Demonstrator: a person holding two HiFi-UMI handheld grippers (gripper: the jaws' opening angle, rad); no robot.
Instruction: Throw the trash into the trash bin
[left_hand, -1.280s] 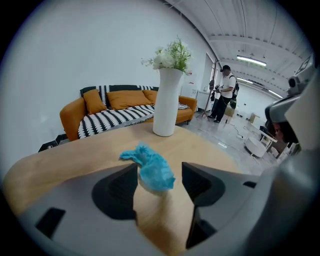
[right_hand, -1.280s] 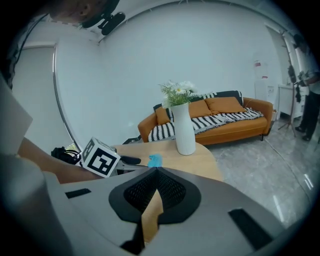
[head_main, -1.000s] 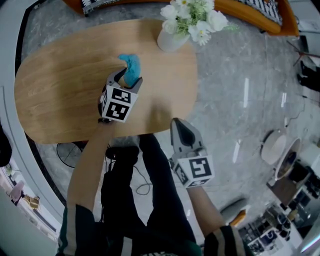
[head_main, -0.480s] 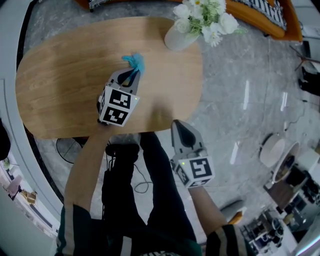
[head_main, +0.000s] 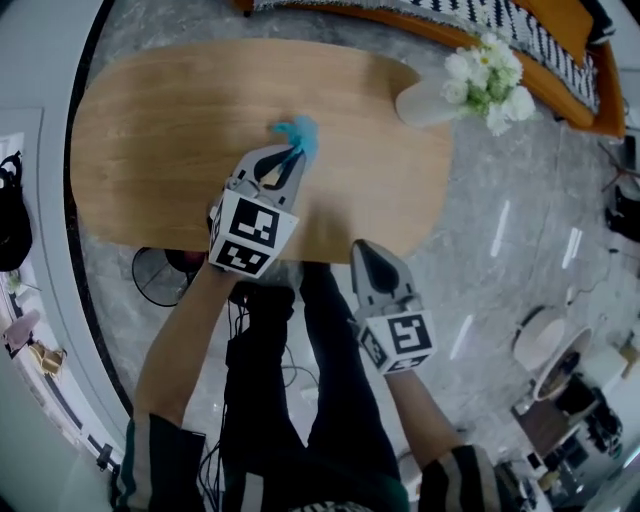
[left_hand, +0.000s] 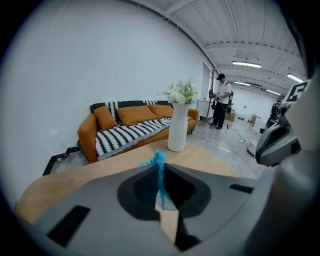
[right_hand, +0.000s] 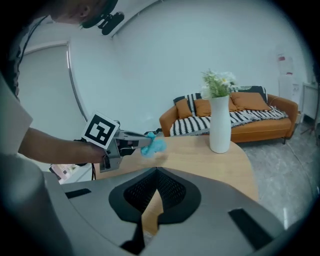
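One vase (head_main: 425, 103) holds flowers (head_main: 488, 76) (left gripper (head_main: 289, 156) pinches blue trash (head_main: 298, 131)).

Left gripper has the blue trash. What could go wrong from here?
1. The left gripper pinches the blue trash only at its jaw tips, with most of the wad beyond them; it may slip out mid-carry.
2. The vase of flowers stands near the table edge; a swing that way might tip it.

1 vase (head_main: 421, 104), 1 table (head_main: 170, 140), maybe 1 wrapper (head_main: 299, 131).

Vase (head_main: 422, 104) stands on table (head_main: 170, 140), sofa (head_main: 545, 45) behind.
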